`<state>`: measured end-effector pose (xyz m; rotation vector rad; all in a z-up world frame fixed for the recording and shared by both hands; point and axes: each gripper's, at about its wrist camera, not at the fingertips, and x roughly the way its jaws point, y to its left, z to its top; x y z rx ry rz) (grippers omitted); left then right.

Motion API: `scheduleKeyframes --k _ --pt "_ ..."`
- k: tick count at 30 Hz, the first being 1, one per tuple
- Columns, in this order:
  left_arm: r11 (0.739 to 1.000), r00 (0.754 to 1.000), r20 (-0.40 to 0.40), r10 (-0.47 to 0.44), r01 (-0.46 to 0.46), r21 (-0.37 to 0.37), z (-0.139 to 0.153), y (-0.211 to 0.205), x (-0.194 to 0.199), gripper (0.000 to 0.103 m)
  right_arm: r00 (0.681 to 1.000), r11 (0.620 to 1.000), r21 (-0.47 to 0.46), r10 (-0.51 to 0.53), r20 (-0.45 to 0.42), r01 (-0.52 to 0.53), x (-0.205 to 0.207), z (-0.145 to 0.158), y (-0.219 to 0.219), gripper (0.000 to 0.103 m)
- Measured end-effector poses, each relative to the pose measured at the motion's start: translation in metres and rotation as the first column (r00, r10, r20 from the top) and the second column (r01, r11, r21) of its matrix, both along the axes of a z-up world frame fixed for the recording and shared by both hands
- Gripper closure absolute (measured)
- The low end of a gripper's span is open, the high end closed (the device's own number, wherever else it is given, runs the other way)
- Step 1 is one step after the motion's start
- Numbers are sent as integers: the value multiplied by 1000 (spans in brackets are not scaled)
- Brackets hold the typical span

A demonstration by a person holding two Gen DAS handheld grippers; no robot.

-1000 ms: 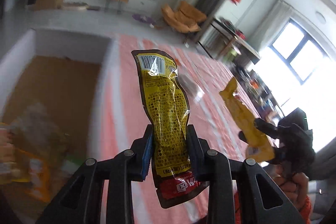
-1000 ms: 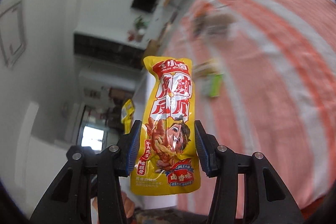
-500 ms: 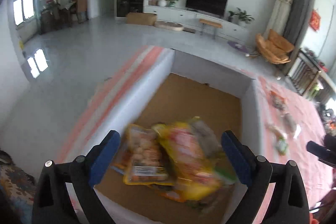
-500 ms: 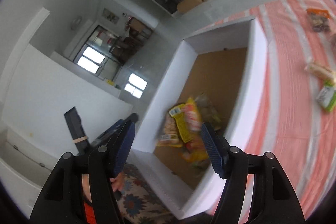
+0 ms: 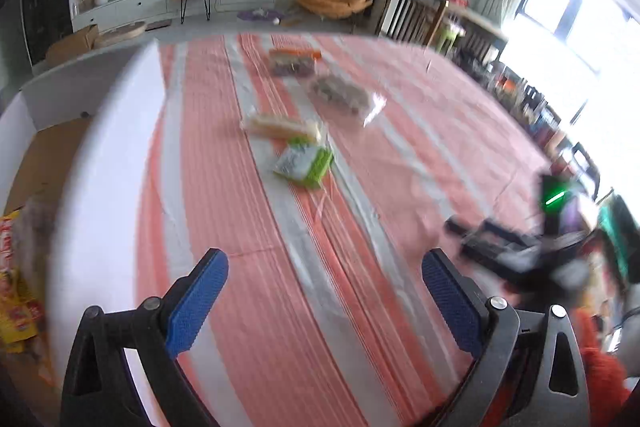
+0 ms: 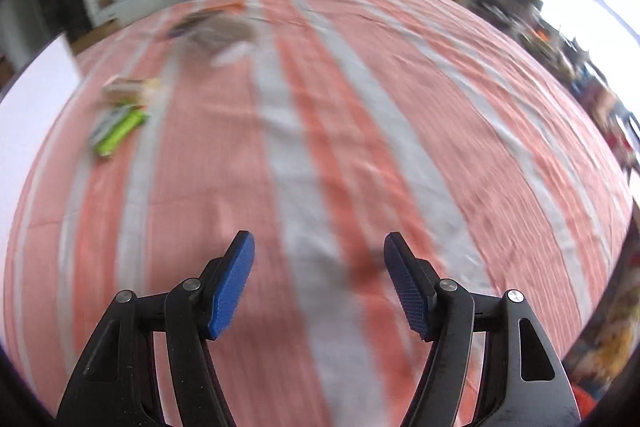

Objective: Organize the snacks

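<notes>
Snacks lying loose on the striped table (image 5: 248, 267) number four, all ahead of the left tongs (image 5: 324, 303) and well apart from them: a green-and-white packet (image 5: 304, 165) nearest, a pale yellowish packet (image 5: 282, 126) just beyond it and nearly touching it, a clear bag of brownish pieces (image 5: 340, 94) farther on, and an orange-topped packet (image 5: 294, 61) farthest. From the right tongs (image 6: 318, 283) the same four sit ahead and off to the left, blurred. One white box (image 5: 100, 163) stands to the left of the left tongs, with yellow packets (image 5: 14, 291) inside at its near end; how many I cannot tell.

Both tongs are empty. The left pair stands spread wide, its blue pads (image 5: 196, 301) with only tablecloth between them. The right pair stands about half apart, also with only cloth between its pads (image 6: 232, 287), and its jaws have just been opening.

A second ago each pair pinched one yellow snack pouch held upright, the left a dark-edged one and the right one with red lettering. Half a second ago both hung spread over the box with packets blurred beneath them. Now both point at the bare stripes of the table, and the right tongs show dark and blurred to the right of the left pair.
</notes>
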<state>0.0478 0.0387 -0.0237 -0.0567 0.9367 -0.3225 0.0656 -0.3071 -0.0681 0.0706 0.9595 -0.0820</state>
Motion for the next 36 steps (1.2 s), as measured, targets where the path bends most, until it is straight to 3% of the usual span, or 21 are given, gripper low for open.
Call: scheduleKeyframes --k 2,5,7,11,12,20,36 --pt "997 1000 5 17 -17 75 -27 -14 14 6 998 998 51 -33 53 30 -8 12 -11 33" --pt "992 997 -35 63 -59 111 -63 -14 29 7 995 997 -5 -81 57 82 -11 9 -18 32" --pt "989 995 -30 91 -86 123 -73 -7 31 7 995 995 0 -96 20 96 -7 3 -21 32" --pt "981 996 -6 93 -91 169 -85 -9 28 6 995 995 -32 -96 31 97 -4 5 -21 30" --pt "979 996 -4 90 -88 182 -87 -10 27 6 995 994 -40 -96 30 97 -4 3 -22 23" --pt "979 995 13 96 -96 179 -90 -13 33 0 995 994 -36 -97 29 98 -8 -1 -30 16" --pt "979 995 15 96 -98 179 -91 -13 33 0 995 994 -39 -99 30 100 -6 -2 -30 16"
